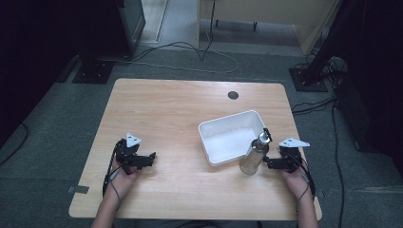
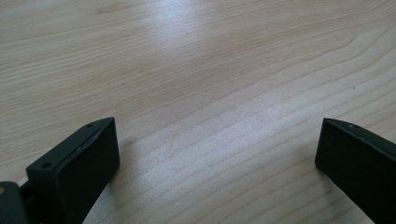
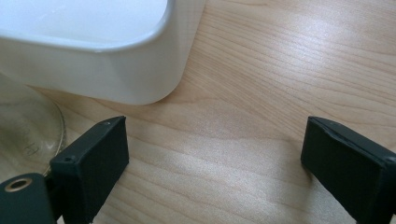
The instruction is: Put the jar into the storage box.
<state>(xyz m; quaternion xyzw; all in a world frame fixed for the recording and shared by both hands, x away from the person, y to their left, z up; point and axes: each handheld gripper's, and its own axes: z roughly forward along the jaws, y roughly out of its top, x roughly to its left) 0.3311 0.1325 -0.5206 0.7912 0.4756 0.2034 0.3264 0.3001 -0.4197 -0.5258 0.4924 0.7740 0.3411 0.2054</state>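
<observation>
Although the glass bottle point(image 1: 254, 156) stands whole at the lower right of the high view, the right gripper view cuts it off at the left edge. There is one bottle, one white tub point(image 1: 231, 136), two grippers. The left gripper point(image 1: 153, 157) and the right gripper point(image 1: 267, 163) are both spread apart, holding nothing, on the counter point(image 1: 166, 114).

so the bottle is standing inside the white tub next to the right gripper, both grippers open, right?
Not quite: the bottle stands on the table just outside the white tub, at its near right corner, as the high view shows. The rest holds: it is beside the right gripper, and both it and the left gripper are open.
</observation>
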